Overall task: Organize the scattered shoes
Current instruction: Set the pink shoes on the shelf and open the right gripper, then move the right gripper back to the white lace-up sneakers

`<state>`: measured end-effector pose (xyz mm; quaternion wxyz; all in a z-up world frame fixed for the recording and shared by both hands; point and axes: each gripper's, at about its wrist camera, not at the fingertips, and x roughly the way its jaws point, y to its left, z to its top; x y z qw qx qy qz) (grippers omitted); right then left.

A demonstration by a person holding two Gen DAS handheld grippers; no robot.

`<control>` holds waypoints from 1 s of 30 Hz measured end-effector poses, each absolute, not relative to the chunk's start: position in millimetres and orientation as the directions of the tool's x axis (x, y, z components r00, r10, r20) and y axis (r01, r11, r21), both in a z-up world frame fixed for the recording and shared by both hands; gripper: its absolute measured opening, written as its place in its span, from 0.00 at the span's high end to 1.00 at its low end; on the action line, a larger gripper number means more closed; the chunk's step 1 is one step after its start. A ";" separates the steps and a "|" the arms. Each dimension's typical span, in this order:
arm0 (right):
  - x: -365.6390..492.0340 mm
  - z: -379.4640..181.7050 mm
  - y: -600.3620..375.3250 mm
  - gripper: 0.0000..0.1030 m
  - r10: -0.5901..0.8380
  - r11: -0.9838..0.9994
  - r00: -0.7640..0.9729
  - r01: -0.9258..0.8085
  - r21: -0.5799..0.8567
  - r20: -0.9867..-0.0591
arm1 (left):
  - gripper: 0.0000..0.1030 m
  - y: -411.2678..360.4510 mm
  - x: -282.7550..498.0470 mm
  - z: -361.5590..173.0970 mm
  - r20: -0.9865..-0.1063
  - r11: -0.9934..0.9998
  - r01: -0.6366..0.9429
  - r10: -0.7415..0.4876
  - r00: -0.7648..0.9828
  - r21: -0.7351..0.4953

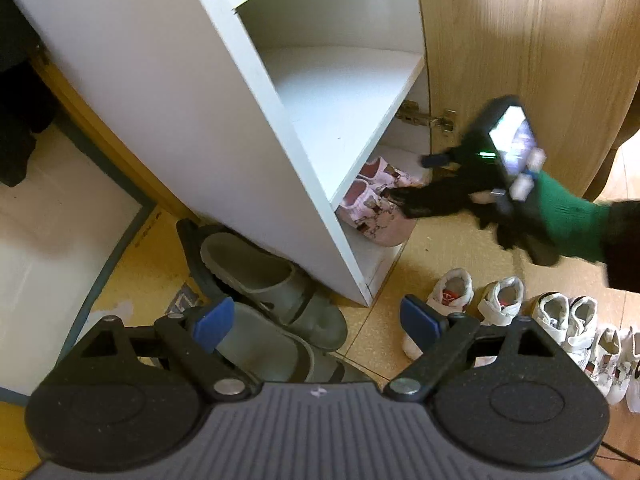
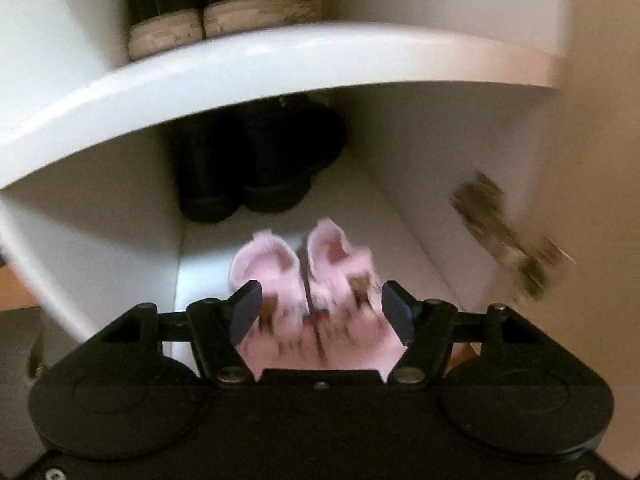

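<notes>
Pink shoes (image 2: 308,280) sat as a pair on the bottom shelf of the cabinet (image 1: 224,128), below its middle board. Right gripper (image 2: 320,312) jaws stood released around them; left gripper (image 1: 316,320) jaws released, empty. Judged light, soft; grip at heels.

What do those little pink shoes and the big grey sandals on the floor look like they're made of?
Pink shoes: seemingly soft fabric, matte, with a fuzzy-looking collar and a printed brown pattern; blur leaves it open. Grey sandals: probably moulded rubber or foam, dull and smooth, each seemingly one thick piece with a broad strap.
</notes>
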<state>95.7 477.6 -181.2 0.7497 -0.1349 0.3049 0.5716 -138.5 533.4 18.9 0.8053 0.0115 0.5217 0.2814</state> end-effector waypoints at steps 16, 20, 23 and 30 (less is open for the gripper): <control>72.2 -145.6 156.6 0.37 0.607 0.621 0.245 -0.740 0.259 -0.756 | 0.12 474.5 -104.2 6.9 -0.871 0.884 -0.343 0.415 0.261 0.318; 64.5 -156.6 45.7 0.47 0.508 0.768 0.268 -0.571 0.290 -0.819 | 0.12 464.2 -94.3 10.8 -0.877 0.889 -0.351 0.397 0.270 0.294; 50.9 -172.2 -26.3 0.62 0.418 0.851 0.268 -0.448 0.272 -0.868 | 0.12 443.6 -79.8 19.5 -0.867 0.899 -0.355 0.378 0.326 0.258; 14.4 -222.4 -155.1 0.62 0.224 0.970 0.249 -0.156 0.189 -0.942 | 0.12 384.0 -44.6 26.3 -0.852 0.933 -0.245 0.344 0.396 0.263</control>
